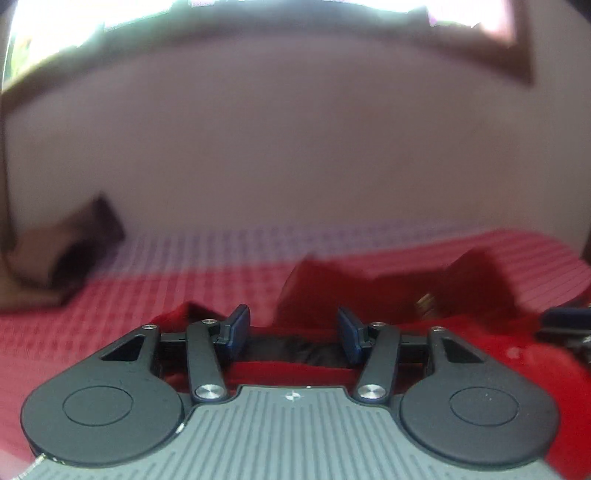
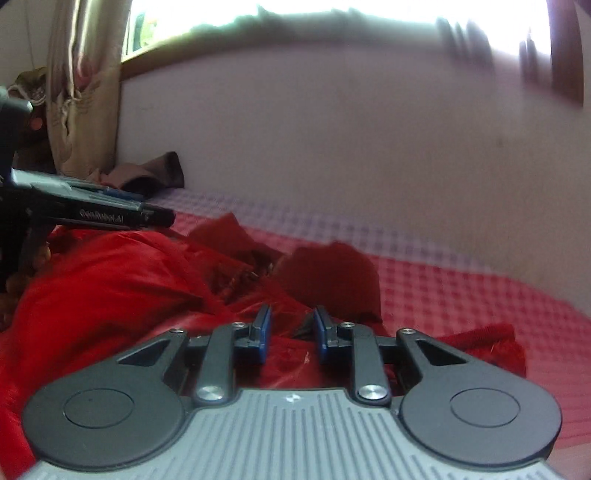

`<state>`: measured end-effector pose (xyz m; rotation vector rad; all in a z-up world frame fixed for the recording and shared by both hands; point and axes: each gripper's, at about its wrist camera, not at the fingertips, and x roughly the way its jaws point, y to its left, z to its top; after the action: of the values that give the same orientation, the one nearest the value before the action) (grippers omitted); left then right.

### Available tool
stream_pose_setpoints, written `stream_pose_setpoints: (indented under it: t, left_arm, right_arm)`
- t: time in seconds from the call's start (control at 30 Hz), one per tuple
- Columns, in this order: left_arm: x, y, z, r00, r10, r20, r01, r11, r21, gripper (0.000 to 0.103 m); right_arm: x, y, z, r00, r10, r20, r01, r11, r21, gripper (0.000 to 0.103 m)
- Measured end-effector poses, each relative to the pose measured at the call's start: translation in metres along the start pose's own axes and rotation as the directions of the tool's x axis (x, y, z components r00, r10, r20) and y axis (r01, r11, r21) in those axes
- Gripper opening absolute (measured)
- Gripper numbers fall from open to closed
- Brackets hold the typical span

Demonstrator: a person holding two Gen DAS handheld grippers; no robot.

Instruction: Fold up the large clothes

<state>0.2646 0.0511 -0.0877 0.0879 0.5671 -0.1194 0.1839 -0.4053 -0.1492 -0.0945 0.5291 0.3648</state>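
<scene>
Red clothing (image 2: pixel 110 280) is seen heaped on a bed, directly under and ahead of both tools; in the left wrist view the same red garment (image 1: pixel 461 350) fills the near ground, with a dark lining showing between the jaws. The left hand-held gripper (image 1: pixel 293 326) is held with its blue pads apart, and no cloth is pinched between them, the fabric lying below. The right hand-held gripper (image 2: pixel 291 328) is held with its pads a narrow gap apart; nothing is clamped there, though red cloth lies just beneath. In the right wrist view the left hand-held gripper is seen from the side at the left edge, held in a hand (image 2: pixel 22 280) above the garment. Beyond the heap, a checked red and lilac bedspread (image 2: pixel 461 280) is spread out. Farther back, a brown cloth (image 2: pixel 155 170) lies at the foot of a pale wall (image 2: pixel 332 129). A patterned curtain (image 2: pixel 85 92) hangs beside a bright window (image 2: pixel 332 11), much blurred.
</scene>
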Motion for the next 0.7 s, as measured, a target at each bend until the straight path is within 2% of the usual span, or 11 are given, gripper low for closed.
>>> stream_pose_setpoints:
  t: [0.07,0.33,0.7]
  left_arm:
    - [0.008,0.013,-0.007,1.0,-0.014,-0.01,0.013,0.998,-0.063,0.052]
    - [0.025,0.018,-0.018,1.0,-0.008,-0.016,0.006,0.996,-0.091,0.052]
    - [0.035,0.016,-0.022,0.999,0.002,-0.04,-0.006,0.995,-0.101,0.053]
  right_arm:
    - [0.004,-0.007,-0.003,1.0,0.017,0.003,-0.017,0.999,0.039,0.023]
    - [0.035,-0.017,-0.016,1.0,0.017,0.005,-0.018,0.987,0.161,0.02]
    - [0.056,-0.014,-0.024,1.0,-0.003,-0.03,0.008,0.988,0.157,0.02]
